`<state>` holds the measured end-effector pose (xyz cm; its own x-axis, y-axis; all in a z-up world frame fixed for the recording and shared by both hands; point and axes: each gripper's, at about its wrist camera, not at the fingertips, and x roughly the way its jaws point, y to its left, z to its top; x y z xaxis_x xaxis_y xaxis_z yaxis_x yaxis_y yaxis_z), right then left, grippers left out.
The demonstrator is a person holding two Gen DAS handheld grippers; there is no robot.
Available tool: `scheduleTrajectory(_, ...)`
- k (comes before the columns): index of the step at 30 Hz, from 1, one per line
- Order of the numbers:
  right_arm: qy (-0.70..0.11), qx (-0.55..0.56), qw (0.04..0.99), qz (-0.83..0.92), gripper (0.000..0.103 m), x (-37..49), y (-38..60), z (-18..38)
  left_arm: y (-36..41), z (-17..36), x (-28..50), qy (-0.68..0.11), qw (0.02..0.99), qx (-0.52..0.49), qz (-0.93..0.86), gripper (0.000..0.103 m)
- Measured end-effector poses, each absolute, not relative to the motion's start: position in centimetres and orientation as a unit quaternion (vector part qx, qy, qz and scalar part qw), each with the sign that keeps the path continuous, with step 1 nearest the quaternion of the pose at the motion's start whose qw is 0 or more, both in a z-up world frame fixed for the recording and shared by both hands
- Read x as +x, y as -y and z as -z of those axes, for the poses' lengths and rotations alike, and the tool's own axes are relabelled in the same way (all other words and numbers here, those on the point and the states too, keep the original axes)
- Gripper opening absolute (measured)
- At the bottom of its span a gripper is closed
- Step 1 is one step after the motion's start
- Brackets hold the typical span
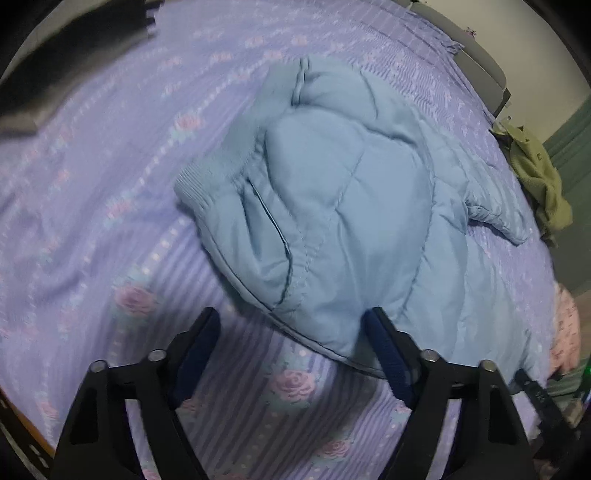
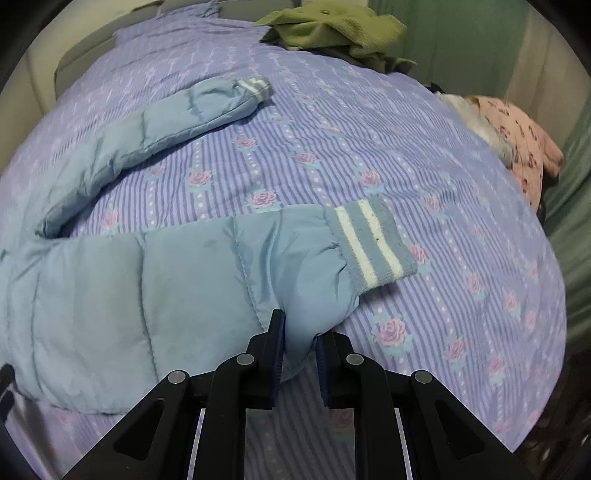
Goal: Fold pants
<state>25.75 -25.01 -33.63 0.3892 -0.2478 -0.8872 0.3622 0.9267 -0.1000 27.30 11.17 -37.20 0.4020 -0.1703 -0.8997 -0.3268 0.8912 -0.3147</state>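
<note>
Right gripper [image 2: 299,343], bottom centre of its view, had its jaws pinched on a fold of the near leg of the pants [image 2: 192,280], just short of the striped cuff [image 2: 369,243]. Fabric bulged up between the pads, so the grip looked real.

Left gripper [image 1: 291,332] stood spread at the bottom of its own view. One pad [image 1: 384,350] touched the lower hem of the waist end [image 1: 332,206]; the other hung over bare bedsheet [image 1: 92,184]. Nothing was pinched there.

Judgement: the left side needs to settle over the hem near the ribbed waistband [image 1: 207,181] and take both layers before any lift. This padded fabric is slippery and thick, so a shallow bite will likely slide out. Both ends should then rise together.

Orientation: in the right view the pants ran along the bed from lower left to centre right, cuffs pointing right. The far leg [image 2: 147,125] splayed off toward upper centre, so the legs formed a V and were not yet stacked. An olive garment [image 2: 332,29] and a pink garment [image 2: 524,144] lay well apart at the bed's edge.
</note>
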Motion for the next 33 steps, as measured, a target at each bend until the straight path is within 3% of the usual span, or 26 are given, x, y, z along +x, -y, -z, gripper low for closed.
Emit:
scheduleTrajectory(2, -0.523, 0.048, 0.831, 0.181, 0.017, 25.8, 24.9, 33.6, -10.9, 37.4, 27.7, -0.549, 0.8, -0.241, -0.031, 0.046)
scheduleTrajectory(7, -0.525, 0.087, 0.828, 0.175, 0.013, 26.3, 25.8, 32.6, -9.7, 34.3, 28.0, -0.546, 0.811, -0.206, -0.033, 0.018)
scheduleTrajectory(13, -0.471, 0.1, 0.863, 0.153, 0.012, 27.0, 26.5, 25.3, -8.4, 26.4, 29.1, -0.492, 0.855, -0.164, -0.031, 0.011)
scheduleTrajectory(21, -0.398, 0.114, 0.899, 0.14, 0.012, 34.8, 27.3, 18.0, -8.4, 21.5, 37.9, -0.434, 0.888, -0.146, -0.047, 0.009)
scheduleTrajectory(25, -0.391, 0.115, 0.902, 0.143, 0.012, 41.3, 27.0, 18.2, -9.1, 22.0, 44.0, -0.427, 0.888, -0.158, -0.065, 0.009)
scheduleTrajectory(33, -0.455, 0.137, 0.866, 0.157, 0.012, 53.5, 26.8, 25.7, -8.9, 27.9, 53.2, -0.48, 0.863, -0.13, -0.09, 0.01)
